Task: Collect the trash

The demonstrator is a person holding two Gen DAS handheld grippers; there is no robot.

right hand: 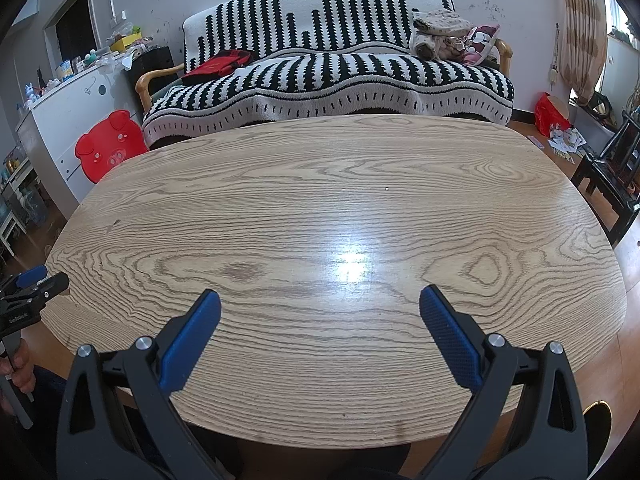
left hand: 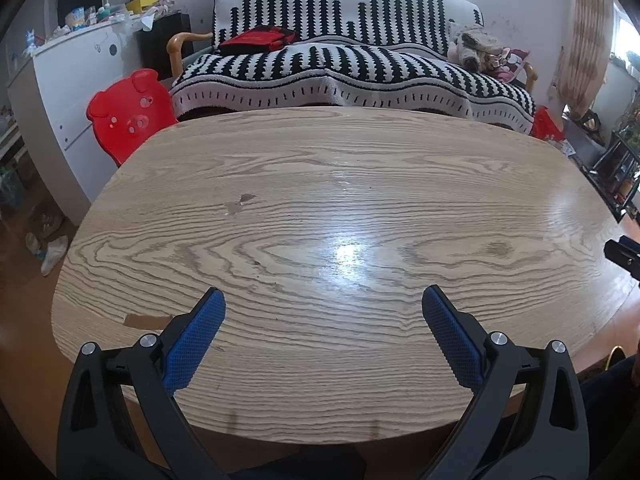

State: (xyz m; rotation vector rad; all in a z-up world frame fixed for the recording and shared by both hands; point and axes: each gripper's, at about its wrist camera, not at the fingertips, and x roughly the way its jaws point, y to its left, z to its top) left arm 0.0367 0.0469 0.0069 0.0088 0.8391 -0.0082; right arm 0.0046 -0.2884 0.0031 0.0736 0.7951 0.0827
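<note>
My left gripper [left hand: 323,300] hangs open over the near edge of an oval wooden table [left hand: 320,208], with nothing between its blue pads. My right gripper [right hand: 320,300] is open too, above the same table [right hand: 320,200], holding nothing. The right gripper's tip [left hand: 624,256] pokes in at the right edge of the left wrist view. The left gripper [right hand: 28,284] shows at the left edge of the right wrist view, held by a hand [right hand: 18,368]. No trash shows on the tabletop. A brown patch [left hand: 146,321] marks the wood beside my left finger, and a tiny white speck [right hand: 387,189] lies mid-table.
Behind the table stands a sofa under a black-and-white throw [left hand: 352,64], with a red bag [left hand: 260,40] and soft toys [left hand: 476,48] on it. A red pig-shaped stool [left hand: 128,116] and a white cabinet [left hand: 68,80] stand at left. Scraps lie on the floor [left hand: 48,248] at left; a dark stool [right hand: 612,176] stands at right.
</note>
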